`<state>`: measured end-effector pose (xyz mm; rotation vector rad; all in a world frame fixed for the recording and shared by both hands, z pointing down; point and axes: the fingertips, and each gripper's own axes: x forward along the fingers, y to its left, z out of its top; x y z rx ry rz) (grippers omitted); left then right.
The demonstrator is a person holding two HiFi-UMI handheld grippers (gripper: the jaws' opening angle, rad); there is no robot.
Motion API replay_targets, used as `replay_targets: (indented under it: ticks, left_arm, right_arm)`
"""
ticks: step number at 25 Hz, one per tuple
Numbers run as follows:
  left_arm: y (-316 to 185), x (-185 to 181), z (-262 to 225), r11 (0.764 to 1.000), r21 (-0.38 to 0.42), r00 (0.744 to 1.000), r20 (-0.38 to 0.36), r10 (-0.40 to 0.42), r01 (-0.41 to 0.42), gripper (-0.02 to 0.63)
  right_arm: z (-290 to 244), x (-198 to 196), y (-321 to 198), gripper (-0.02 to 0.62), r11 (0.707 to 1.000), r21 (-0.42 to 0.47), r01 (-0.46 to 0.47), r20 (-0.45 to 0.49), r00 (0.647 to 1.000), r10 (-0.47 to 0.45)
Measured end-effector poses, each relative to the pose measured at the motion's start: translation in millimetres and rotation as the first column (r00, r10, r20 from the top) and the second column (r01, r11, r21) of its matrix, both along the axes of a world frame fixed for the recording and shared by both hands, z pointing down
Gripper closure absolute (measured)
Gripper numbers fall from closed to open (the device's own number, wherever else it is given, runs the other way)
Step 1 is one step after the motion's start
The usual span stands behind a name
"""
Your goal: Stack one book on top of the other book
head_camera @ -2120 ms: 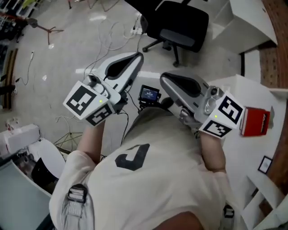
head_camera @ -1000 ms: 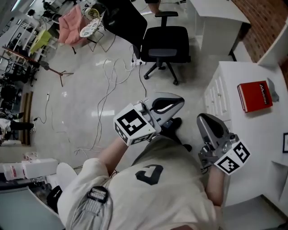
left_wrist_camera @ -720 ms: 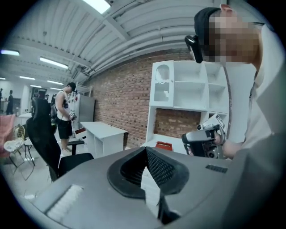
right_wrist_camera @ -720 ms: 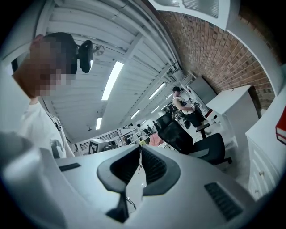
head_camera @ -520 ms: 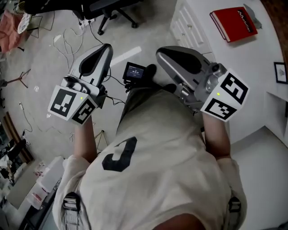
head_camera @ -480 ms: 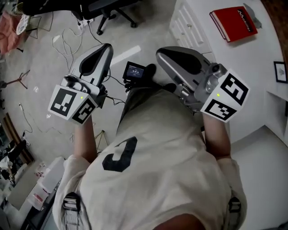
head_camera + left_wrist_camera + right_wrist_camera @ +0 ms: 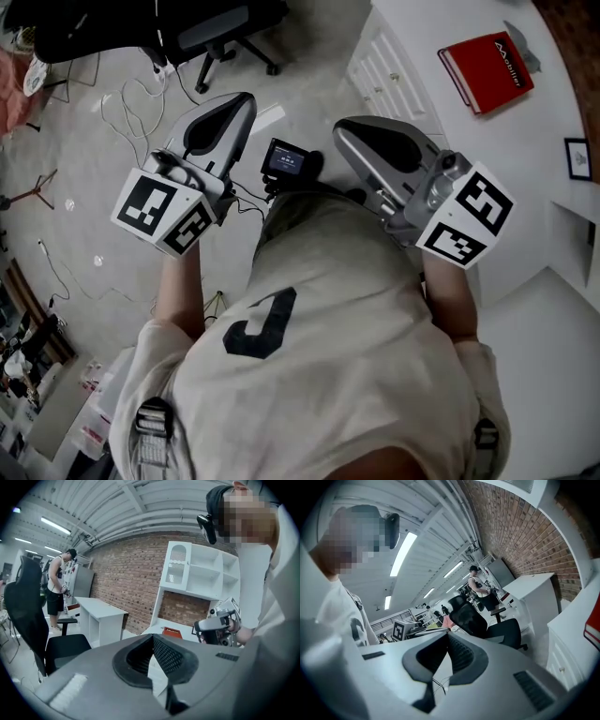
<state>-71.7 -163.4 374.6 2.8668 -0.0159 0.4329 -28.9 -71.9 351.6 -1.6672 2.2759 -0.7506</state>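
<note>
Currently, 1 red book [image 7: 486,72] is seen on the table [image 7: 525,131], well up-right of the nearer right hand-held gripper [image 7: 345,131], jaws pressed together, empty.

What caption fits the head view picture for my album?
A person holds the left gripper and right gripper, both empty, with a red book on the table.

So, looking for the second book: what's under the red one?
Only the white table shows around the red book; anything beneath is covered. A grey thing lies by its corner.
</note>
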Motion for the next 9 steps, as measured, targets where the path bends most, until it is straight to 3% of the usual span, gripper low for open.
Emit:
replay_targets:
  ticks: [9]
  left_arm:
    - [-30.2,24.0,4.7,0.998,-0.022,0.999,-0.009,0.053,-0.054,0.604]
  right_arm:
    - [2.9,14.2,-39.6,0.591,1.0,-0.008,-0.003,-0.016,1.0,0.003]
